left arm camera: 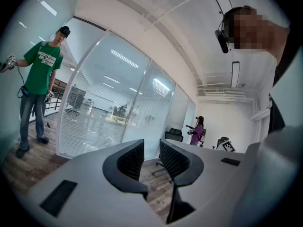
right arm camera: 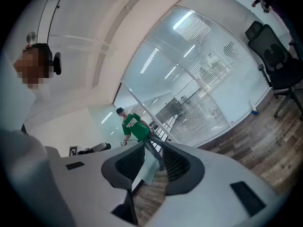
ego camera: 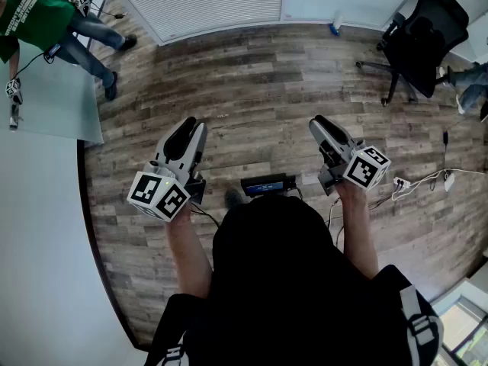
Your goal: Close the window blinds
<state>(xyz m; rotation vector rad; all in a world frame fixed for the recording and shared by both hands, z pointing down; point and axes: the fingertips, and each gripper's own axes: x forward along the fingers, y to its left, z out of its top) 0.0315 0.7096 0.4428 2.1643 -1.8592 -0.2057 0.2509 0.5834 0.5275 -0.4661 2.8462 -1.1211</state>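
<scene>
My two claws hover over the wooden floor (ego camera: 259, 90). The left claw (ego camera: 188, 126) and the right claw (ego camera: 320, 123) each have their jaws a narrow gap apart, gripping nothing. The window blinds (ego camera: 213, 2) hang along the glass wall ahead, well apart from both. One black office chair (ego camera: 423, 36) stands to the right and one person in green (ego camera: 34, 17) to the left.

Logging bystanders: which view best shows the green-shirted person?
Left gripper view: the green-shirted person stands whole, head to foot. Head view crops them at its corner; right gripper view shows them small.
</scene>
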